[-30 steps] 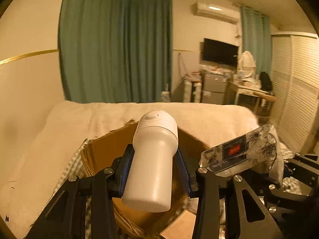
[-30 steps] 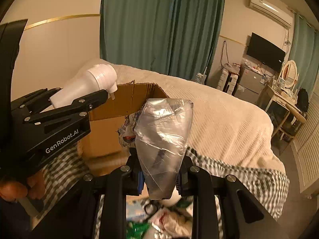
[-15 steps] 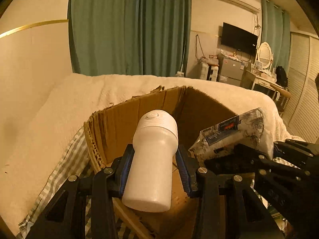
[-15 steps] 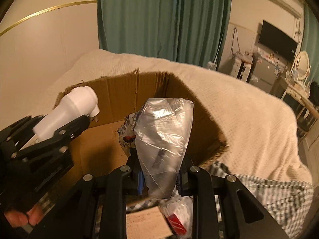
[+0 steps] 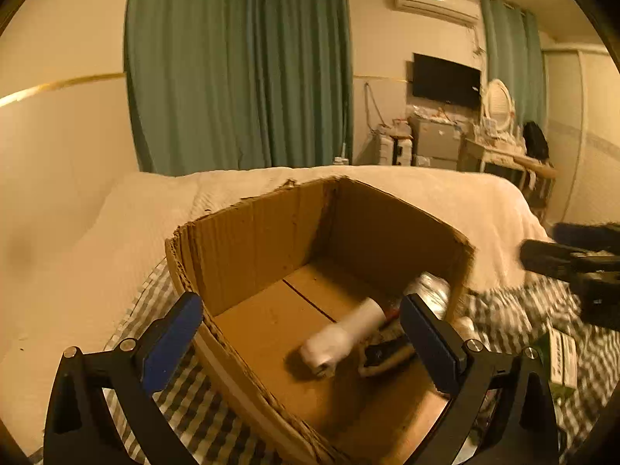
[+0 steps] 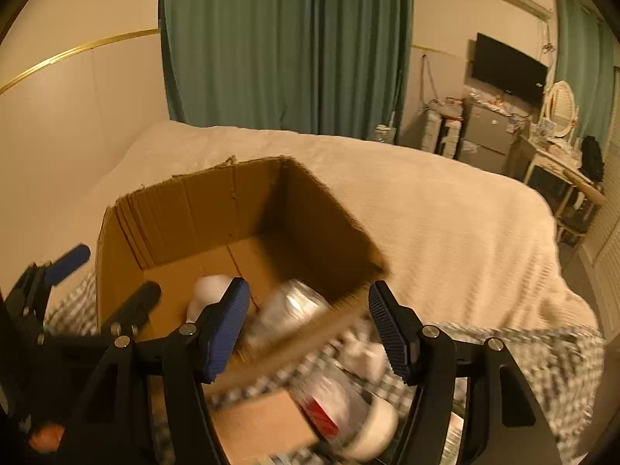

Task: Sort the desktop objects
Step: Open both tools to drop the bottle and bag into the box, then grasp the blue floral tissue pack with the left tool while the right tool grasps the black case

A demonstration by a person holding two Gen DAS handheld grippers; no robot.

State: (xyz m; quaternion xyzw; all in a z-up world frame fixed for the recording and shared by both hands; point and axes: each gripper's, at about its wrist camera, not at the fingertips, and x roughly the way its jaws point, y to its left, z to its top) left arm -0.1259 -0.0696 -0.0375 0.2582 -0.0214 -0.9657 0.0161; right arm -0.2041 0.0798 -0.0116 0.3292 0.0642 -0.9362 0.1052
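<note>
Left wrist view: my left gripper (image 5: 300, 333) stands spread wide and its jaws are opening, with nothing pressed by the blue pads. It hangs over the near wall of the cardboard box (image 5: 248, 228). The white bottle (image 5: 341, 343) lies blurred on the box floor, toward the right wall, free of the pads. Just beside it, against the right wall, sits the clear plastic packet (image 5: 432, 290), partly hidden by the right pad. The box rests on a checked cloth (image 5: 170, 395) over the bed (image 5: 128, 224). The right gripper (image 5: 573, 267) shows as a dark blurred shape at the right edge, outside the box.

Right wrist view: my right gripper (image 6: 308, 333) is parted and its jaws are opening; neither pad touches anything. Between them, lower down, the clear plastic packet (image 6: 294, 310) sits blurred inside the box at its near right corner. The white bottle (image 6: 207, 292) lies left of it on the box floor. Loose items on the cloth below the box are too blurred to identify. The left gripper (image 6: 104, 275) appears at the left edge, fingers apart.
</note>
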